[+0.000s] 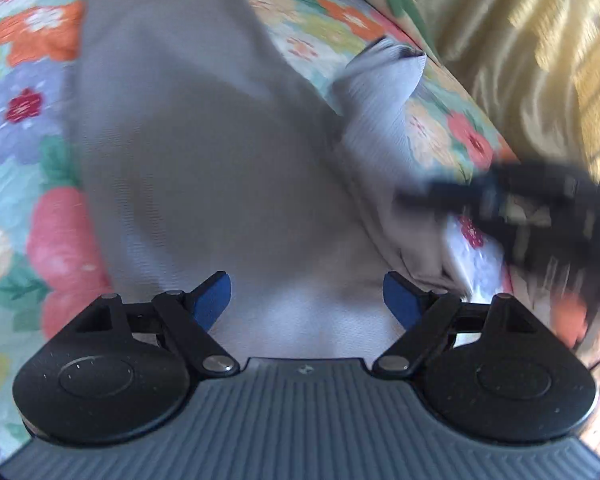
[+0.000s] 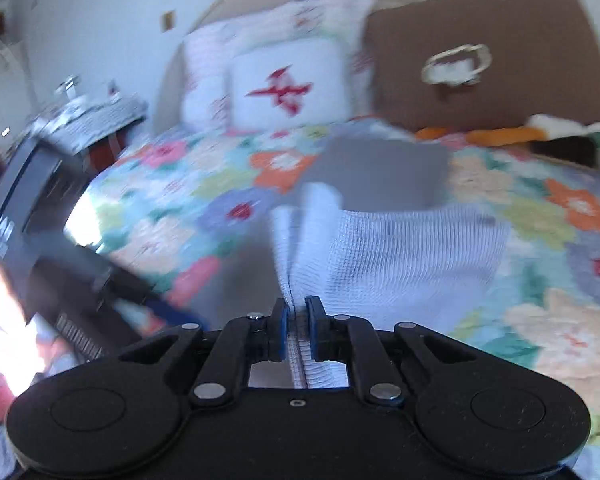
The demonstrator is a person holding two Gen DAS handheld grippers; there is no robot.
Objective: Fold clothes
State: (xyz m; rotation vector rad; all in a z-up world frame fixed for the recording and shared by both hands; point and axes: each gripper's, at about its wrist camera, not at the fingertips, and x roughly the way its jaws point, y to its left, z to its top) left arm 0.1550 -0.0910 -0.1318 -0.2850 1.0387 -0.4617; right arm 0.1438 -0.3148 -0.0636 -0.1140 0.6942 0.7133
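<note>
A pale grey-lilac knit garment (image 1: 204, 152) lies spread on the floral bedspread (image 1: 32, 216). One sleeve (image 1: 384, 84) sticks out to the right. My left gripper (image 1: 306, 300) is open just above the garment's near edge, blue pads wide apart. My right gripper (image 2: 296, 328) is shut on a bunched ribbed edge of the garment (image 2: 412, 248) and holds it lifted off the bed. The right gripper also shows as a dark blur in the left wrist view (image 1: 532, 208), at the garment's right side.
White pillows (image 2: 284, 80) and a brown cushion (image 2: 500, 64) stand at the head of the bed. A cluttered nightstand (image 2: 96, 116) is on the left. The left gripper's body (image 2: 52, 248) blurs at the left. Yellow curtains (image 1: 520, 52) hang beyond the bed's right edge.
</note>
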